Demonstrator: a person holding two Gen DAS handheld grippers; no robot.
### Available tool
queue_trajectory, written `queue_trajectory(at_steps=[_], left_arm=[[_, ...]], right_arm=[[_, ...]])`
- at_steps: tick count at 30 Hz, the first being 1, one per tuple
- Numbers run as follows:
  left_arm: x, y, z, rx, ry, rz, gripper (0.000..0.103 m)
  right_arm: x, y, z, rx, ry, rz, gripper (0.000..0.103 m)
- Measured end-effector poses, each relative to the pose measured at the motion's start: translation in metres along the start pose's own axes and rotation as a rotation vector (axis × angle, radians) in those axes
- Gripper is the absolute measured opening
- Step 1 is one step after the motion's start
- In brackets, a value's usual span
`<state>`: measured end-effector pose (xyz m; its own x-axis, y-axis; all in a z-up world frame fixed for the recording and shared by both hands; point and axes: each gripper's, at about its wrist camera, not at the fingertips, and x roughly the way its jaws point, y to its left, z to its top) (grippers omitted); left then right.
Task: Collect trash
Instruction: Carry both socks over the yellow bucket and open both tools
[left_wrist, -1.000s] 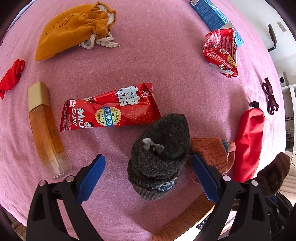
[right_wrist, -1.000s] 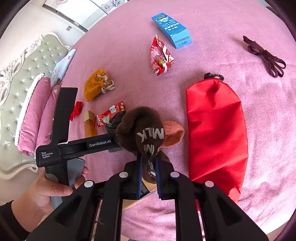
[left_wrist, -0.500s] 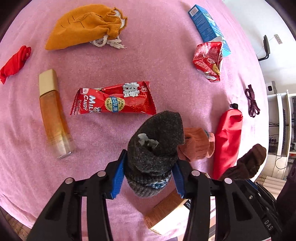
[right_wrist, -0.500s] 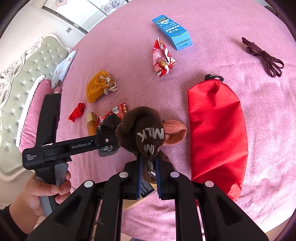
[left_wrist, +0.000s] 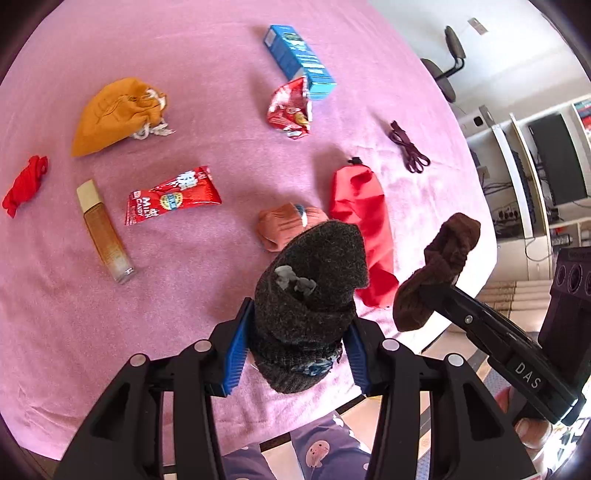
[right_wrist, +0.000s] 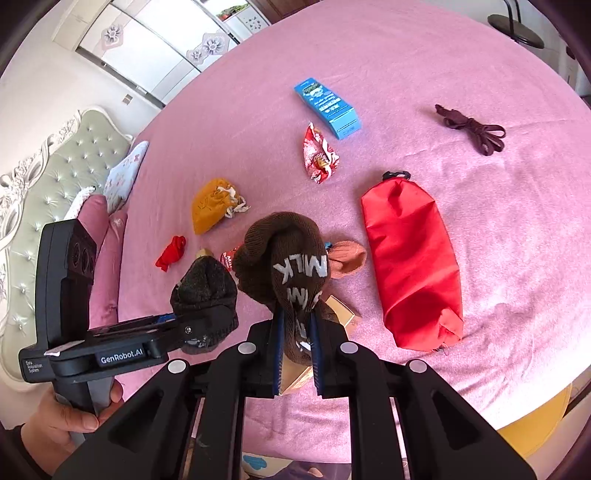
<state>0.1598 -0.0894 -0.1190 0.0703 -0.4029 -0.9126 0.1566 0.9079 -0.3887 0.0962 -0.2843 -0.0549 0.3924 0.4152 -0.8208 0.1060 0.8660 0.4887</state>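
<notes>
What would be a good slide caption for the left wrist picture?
Left gripper clamps a dark grey sock above the pink bedspread, beside the right gripper's brown sock.

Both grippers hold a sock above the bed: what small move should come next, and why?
Probably carry both clear of the bed. The left gripper clamps the grey sock, the right gripper the brown sock, and both hang lifted off the blanket.

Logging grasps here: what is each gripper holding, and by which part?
Left gripper: dark grey sock, clamped across its lower bundled end. Right gripper: brown sock, pinched at its lower end.
</notes>
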Motion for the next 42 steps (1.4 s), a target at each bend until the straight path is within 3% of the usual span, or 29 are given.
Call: queue_trajectory(at_steps=[12, 29, 42], left_arm=[[0.013, -0.108, -0.038, 0.202, 0.060, -0.040, 0.047], [0.117, -0.308, -0.132, 0.488, 0.269, -0.102, 0.047], [0.189, -0.406, -0.203, 0.680, 0.415, -0.079, 0.047]], right_arm=[[-0.083, -0.067, -0.048, 0.144, -0.089, -0.029, 0.013], [-0.203, -0.242, -0.162, 0.408, -0.148, -0.172, 0.013], [-0.245, -0.340, -0.240, 0.626, -0.192, -0.201, 0.014]])
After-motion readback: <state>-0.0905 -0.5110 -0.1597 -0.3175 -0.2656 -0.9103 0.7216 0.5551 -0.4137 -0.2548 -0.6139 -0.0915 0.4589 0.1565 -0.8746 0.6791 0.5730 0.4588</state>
